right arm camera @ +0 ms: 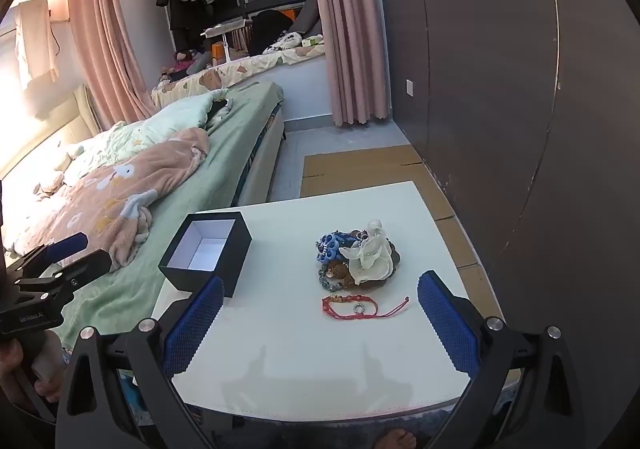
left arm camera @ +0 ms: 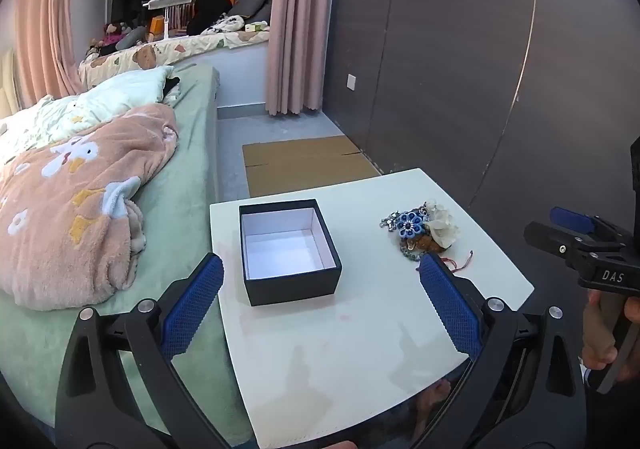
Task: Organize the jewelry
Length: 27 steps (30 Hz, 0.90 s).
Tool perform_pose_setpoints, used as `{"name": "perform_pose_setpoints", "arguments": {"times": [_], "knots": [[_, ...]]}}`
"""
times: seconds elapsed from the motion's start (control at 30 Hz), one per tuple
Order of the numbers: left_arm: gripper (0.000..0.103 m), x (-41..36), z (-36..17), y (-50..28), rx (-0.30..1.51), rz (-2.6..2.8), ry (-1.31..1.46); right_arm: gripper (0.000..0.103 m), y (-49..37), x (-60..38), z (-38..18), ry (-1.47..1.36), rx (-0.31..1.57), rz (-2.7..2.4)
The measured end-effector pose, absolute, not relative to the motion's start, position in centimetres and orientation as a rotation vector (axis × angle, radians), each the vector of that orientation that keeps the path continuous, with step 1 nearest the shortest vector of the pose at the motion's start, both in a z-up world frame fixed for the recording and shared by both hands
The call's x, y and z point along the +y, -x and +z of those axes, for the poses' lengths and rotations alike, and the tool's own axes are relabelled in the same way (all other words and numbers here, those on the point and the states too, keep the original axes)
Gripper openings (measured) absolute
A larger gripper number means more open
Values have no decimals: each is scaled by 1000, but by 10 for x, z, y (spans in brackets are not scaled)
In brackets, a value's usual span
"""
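Note:
A black box (left arm camera: pixel 290 251) with a white inside stands open and empty on the left of the white table (left arm camera: pixel 360 337). It also shows in the right wrist view (right arm camera: pixel 206 253). A pile of jewelry (left arm camera: pixel 420 229) with a blue flower piece and a white piece lies to its right, also seen from the right wrist (right arm camera: pixel 358 257). A red cord bracelet with a ring (right arm camera: pixel 360 307) lies in front of the pile. My left gripper (left arm camera: pixel 320 305) is open and empty, in front of the box. My right gripper (right arm camera: pixel 320 313) is open and empty, in front of the bracelet.
A bed (left arm camera: pixel 188 185) with a pink blanket (left arm camera: pixel 76 205) runs along the table's left side. Flat cardboard (left arm camera: pixel 308 165) lies on the floor behind the table. A dark wardrobe wall (left arm camera: pixel 480 69) stands to the right. Pink curtains (left arm camera: pixel 296 21) hang at the back.

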State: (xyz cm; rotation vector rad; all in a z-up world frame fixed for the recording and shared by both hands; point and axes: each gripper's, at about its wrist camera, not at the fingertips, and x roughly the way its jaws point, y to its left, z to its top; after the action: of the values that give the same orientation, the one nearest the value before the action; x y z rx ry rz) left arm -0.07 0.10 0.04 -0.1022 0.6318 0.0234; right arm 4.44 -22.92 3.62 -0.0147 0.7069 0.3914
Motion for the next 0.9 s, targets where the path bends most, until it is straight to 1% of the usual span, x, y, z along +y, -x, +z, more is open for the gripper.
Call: {"name": "perform_pose_setpoints", "arguments": {"times": [0.37, 0.9], "knots": [[98, -8, 7, 1, 615, 20, 105, 95, -45, -228, 40, 14, 704, 400], [98, -1, 5, 2, 615, 11, 117, 95, -38, -229, 42, 15, 689, 401]]}}
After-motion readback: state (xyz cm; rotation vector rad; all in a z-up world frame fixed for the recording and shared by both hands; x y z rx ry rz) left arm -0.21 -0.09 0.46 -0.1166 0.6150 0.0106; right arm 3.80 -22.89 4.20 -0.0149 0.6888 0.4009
